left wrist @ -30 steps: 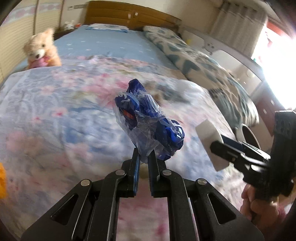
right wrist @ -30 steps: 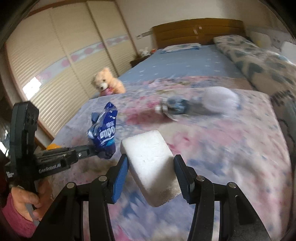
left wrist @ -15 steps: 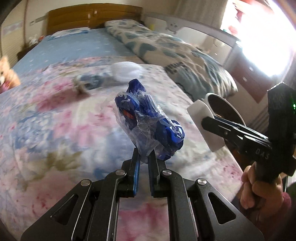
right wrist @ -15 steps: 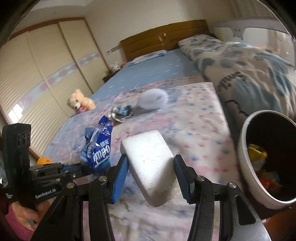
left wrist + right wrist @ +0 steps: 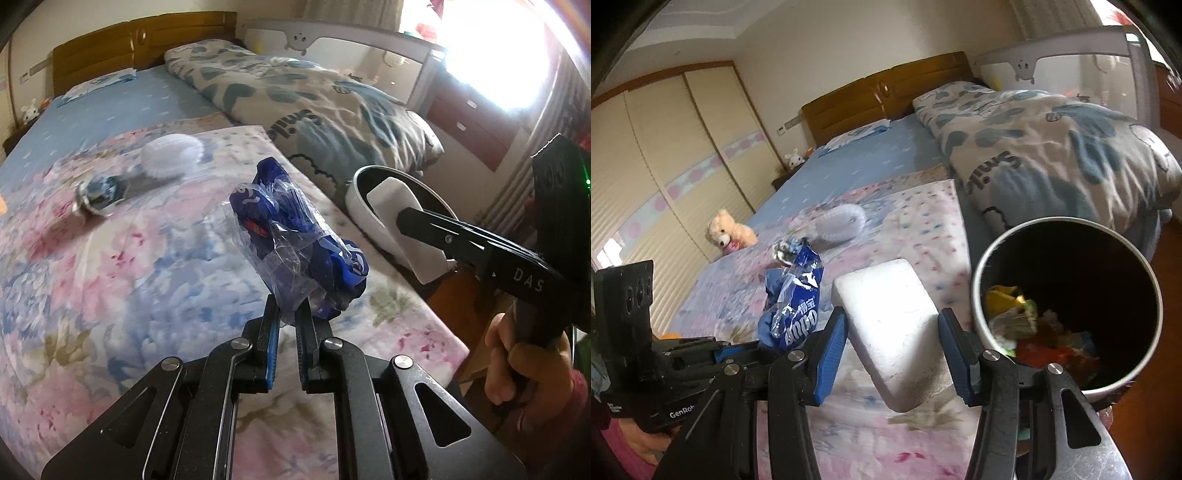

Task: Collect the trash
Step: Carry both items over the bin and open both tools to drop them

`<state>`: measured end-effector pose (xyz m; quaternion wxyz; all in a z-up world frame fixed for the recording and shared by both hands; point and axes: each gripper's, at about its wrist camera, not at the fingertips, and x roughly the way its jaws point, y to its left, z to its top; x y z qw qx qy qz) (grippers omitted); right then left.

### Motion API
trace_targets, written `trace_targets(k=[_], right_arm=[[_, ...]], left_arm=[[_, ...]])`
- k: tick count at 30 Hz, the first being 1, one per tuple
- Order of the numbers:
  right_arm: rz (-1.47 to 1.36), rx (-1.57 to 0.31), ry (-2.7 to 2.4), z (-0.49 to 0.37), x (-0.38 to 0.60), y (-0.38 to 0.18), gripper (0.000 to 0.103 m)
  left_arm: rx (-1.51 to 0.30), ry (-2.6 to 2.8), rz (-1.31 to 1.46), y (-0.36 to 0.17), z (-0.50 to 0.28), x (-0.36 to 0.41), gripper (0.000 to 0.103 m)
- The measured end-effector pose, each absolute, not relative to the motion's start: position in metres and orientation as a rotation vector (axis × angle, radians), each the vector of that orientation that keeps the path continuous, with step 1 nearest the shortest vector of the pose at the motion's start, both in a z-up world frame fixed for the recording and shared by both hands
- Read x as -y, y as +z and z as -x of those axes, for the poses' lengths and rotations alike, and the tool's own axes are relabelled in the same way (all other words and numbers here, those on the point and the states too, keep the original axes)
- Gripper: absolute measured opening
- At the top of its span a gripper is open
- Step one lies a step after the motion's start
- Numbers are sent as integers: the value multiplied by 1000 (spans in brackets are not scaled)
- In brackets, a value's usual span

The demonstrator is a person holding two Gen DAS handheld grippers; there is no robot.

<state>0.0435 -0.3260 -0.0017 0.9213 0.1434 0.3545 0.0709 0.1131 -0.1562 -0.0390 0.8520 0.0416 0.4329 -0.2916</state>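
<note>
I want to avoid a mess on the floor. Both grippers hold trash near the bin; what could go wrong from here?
1. The foam block is not yet over the bin in the right wrist view; released now, it would likely land on the bed or the floor.
2. The left gripper pinches only a thin corner of the blue wrapper; it may slip out.
3. The right gripper is close to the rim and could knock the bin.

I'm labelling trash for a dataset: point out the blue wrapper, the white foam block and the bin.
blue wrapper (image 5: 295,240): left wrist view, crumpled middle.
white foam block (image 5: 890,325): right wrist view, top face.
bin (image 5: 977,288): right wrist view, left rim.
</note>
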Motion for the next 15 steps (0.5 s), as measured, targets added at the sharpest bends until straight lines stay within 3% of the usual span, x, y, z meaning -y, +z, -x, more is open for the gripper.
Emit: trace_targets(k=[15], right_arm=[[-323,-698,75,-29,364,6,51]], left_arm=[[-899,-677,-139,-31,-111,195,8]])
